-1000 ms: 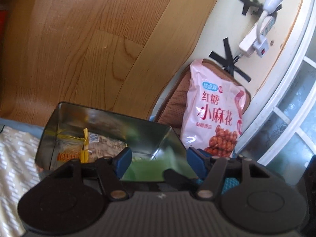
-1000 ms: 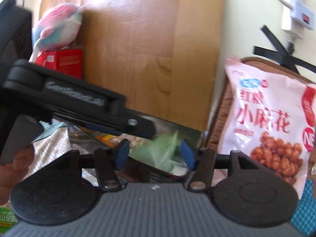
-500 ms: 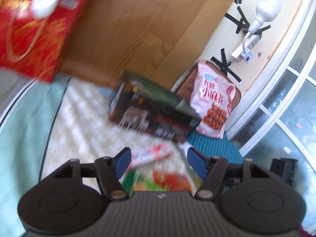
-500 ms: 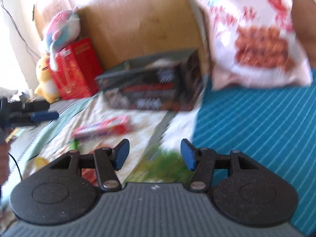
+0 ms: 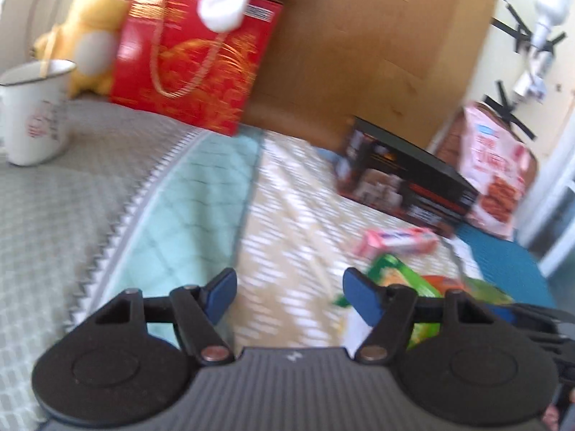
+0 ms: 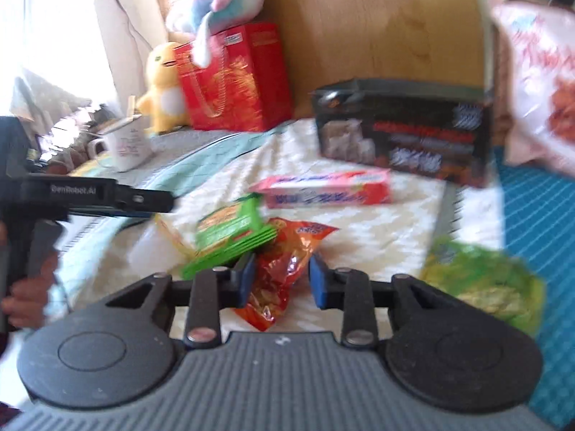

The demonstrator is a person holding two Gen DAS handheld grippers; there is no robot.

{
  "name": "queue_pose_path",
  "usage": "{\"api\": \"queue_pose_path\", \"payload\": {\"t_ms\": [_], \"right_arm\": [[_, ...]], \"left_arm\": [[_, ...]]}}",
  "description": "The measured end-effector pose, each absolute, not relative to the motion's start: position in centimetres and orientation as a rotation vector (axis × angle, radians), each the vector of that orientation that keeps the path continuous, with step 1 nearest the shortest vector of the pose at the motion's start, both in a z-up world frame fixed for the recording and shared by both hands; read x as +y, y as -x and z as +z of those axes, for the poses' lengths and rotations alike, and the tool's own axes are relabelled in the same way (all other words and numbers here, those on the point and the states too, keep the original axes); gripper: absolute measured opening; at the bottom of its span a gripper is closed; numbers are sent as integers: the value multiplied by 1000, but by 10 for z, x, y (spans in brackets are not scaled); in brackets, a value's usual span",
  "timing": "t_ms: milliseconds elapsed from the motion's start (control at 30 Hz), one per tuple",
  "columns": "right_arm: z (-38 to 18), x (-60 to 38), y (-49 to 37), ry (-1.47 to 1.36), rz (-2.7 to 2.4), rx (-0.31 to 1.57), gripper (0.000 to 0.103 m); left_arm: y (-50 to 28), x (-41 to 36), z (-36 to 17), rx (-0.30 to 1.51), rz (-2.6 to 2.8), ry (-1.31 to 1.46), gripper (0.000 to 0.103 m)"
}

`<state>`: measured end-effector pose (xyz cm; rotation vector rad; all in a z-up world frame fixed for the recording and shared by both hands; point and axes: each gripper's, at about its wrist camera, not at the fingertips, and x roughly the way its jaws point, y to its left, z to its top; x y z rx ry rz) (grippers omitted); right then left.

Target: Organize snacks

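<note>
Orange crinkly snack bag (image 6: 284,269) lay between my closing right claw (image 6: 282,280), green packets (image 6: 230,237) crowding beside; my left claw (image 5: 289,296) hung released, opening over the quilted bed (image 5: 280,215).

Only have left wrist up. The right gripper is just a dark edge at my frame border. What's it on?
Observer: The right gripper has its fingers on either side of the orange snack bag, and they are closing. I can't tell if they press on it yet.
Operator: Anything crowding that bag?
Observer: A stack of green packets overlaps its edge on the side toward the left gripper.
Operator: And the other side?
Observer: A green bag lies there, apart from the orange one.
</note>
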<state>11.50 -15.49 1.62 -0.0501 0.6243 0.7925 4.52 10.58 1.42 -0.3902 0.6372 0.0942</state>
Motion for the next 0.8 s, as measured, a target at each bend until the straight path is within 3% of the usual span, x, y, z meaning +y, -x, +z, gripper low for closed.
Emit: {"api": "queue_pose_path", "payload": {"t_ms": [100,200,300,467,667,800], "right_arm": [[16,-162,-115,132,620,545,35],[19,-179,-125,68,605,579,38],[25,-185,-134,61,604,559,46],[37,-177,-165,26,668,544,52],[25,-146,-216,34,737,668,52],[13,-135,-226,37,772,730,52]], "left_arm": [[-37,115,18,605,106,442,66],[-27,119,26,555,38,505,66],[-33,115,40,527,-44,523,68],[-82,98,45,588,-110,503,69],[-141,90,21,734,-87,557,69],[-151,77,8,805,-78,533,55]]}}
